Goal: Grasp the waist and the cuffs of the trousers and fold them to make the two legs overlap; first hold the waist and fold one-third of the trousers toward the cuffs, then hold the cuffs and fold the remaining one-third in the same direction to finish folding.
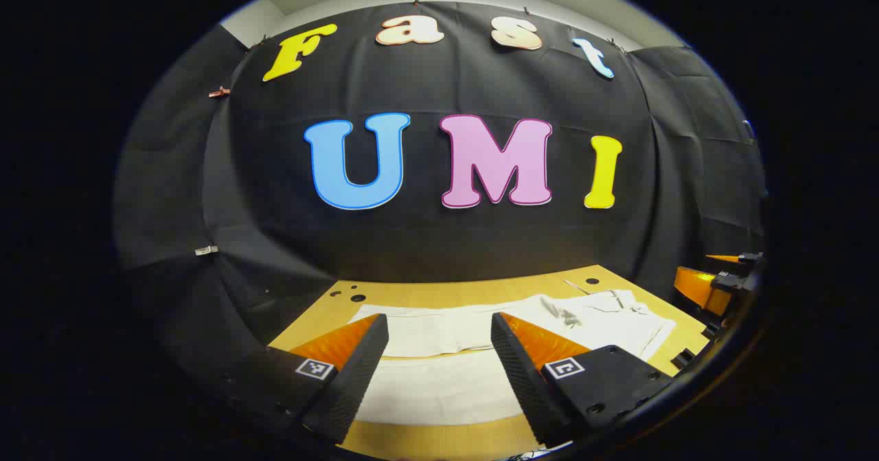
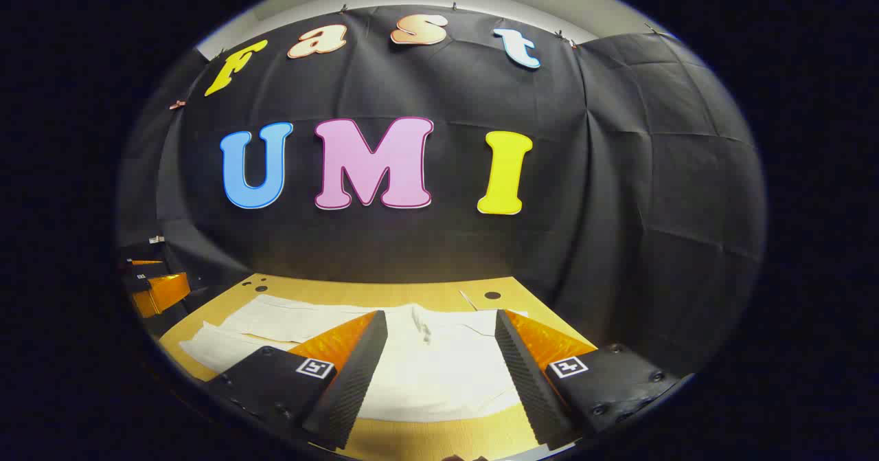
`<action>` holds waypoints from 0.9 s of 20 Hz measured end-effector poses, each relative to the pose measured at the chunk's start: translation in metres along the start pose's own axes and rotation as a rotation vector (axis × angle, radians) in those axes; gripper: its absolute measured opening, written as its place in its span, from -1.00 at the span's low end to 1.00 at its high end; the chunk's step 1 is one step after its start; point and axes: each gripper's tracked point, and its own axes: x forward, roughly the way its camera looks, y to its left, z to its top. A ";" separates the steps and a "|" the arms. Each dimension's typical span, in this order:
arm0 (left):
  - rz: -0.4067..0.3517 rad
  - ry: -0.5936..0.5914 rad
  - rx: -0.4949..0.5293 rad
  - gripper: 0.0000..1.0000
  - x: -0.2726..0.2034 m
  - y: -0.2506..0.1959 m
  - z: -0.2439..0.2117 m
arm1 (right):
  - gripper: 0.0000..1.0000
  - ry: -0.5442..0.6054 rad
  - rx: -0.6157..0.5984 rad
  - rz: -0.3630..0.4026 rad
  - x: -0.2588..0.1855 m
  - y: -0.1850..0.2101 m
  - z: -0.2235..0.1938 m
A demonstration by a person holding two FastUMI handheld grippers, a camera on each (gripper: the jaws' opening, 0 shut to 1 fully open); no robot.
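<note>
White trousers (image 1: 439,385) lie spread flat on the wooden table (image 1: 412,440). In the left gripper view the two legs run leftward and the waist part (image 1: 618,317) lies to the right. My left gripper (image 1: 439,334) hovers open above the near leg, with nothing between its fingers. In the right gripper view the trousers (image 2: 439,372) stretch across the table (image 2: 426,440), legs going off to the left. My right gripper (image 2: 439,330) is open over the wider waist end, holding nothing. The right gripper (image 1: 714,286) also appears at the far right of the left gripper view.
The black cloth wall stands close behind the table's far edge. Small dark holes (image 1: 357,297) mark the tabletop near its back corners. A strip of bare wood runs along the near edge in front of the trousers. The left gripper (image 2: 154,286) shows at the far left of the right gripper view.
</note>
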 end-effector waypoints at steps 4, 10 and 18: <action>0.001 -0.003 -0.004 0.91 0.007 -0.005 -0.002 | 0.94 -0.005 -0.019 0.032 0.009 0.001 0.000; 0.046 0.023 -0.019 0.91 0.016 -0.004 -0.014 | 0.96 0.003 -0.046 0.099 0.026 0.001 -0.002; 0.054 0.050 -0.038 0.91 0.033 -0.024 -0.018 | 0.96 0.003 -0.073 0.135 0.055 -0.020 -0.005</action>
